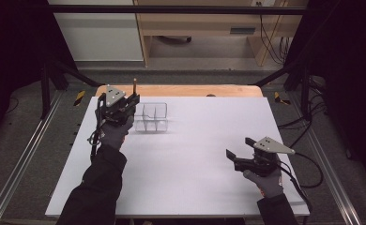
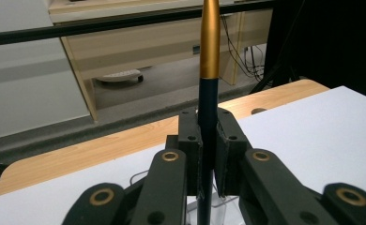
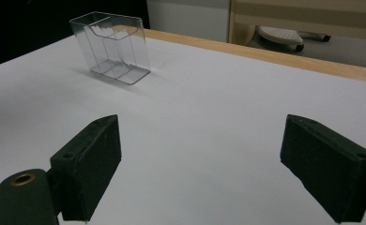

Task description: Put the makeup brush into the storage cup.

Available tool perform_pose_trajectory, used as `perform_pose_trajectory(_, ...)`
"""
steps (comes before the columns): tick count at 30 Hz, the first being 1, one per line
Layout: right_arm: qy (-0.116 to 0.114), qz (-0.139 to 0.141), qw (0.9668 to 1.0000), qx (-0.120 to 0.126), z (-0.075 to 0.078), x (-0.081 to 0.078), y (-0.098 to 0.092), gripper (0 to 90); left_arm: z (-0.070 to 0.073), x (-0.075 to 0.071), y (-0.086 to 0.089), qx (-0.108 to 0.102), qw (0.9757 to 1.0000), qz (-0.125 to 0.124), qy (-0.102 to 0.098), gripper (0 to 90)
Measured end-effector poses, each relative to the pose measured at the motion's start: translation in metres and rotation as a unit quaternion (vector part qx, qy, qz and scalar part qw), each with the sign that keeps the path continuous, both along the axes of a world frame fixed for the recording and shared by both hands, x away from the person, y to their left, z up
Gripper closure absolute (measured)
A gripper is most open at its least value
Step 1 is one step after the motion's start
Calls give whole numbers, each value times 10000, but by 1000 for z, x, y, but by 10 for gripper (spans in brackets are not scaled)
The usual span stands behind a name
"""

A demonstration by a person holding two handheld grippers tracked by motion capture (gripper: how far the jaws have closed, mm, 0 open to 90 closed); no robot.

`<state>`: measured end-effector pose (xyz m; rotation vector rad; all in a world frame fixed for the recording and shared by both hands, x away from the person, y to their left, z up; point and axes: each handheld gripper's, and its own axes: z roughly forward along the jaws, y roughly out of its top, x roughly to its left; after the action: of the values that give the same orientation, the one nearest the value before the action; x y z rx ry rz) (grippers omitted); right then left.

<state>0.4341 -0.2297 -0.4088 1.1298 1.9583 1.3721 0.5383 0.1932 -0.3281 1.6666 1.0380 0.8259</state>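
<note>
From above, the white desk [image 1: 181, 159] carries one clear plastic holder [image 1: 151, 117], split into compartments, standing near its far left corner. Two tools are in sight. The left tool [image 1: 133, 99] is raised just left of the holder, at its near-left side, gripped in a gloved hand [image 1: 114, 133], and a thin pen [image 1: 134, 86] sticks straight up from its tip. The right tool [image 1: 230, 154] hovers low over the near right part of the desk, well apart from the holder, held by the other hand [image 1: 265, 180].

The left tool's own camera shows what the high view cannot: the two jaws are clenched on the pen [image 2: 208, 93], pressing its dark lower barrel from both sides. The pen stands upright, with a gold upper section that runs out of the top of the picture. Just below the jaws a bit of clear plastic [image 2: 218, 206] is visible, with the pen's lower end reaching down to it; whether the pen is inside a compartment cannot be told.

The right tool's camera shows its jaws spread wide apart, with nothing between them but bare white desk [image 3: 204, 136]. Farther off stands the holder [image 3: 111, 47], seen from the side: its stepped inner dividers and tall back wall are clear here. A wooden edge [image 3: 265, 54] runs behind the white surface.

One pen, one holder, two tools.
</note>
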Motion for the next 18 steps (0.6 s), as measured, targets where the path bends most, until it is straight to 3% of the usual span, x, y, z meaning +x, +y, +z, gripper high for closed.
perform_pose_trajectory(18,-13,-39,10000,26,0,1,-2,132,-5,35,5,-128,9997,158,121,821)
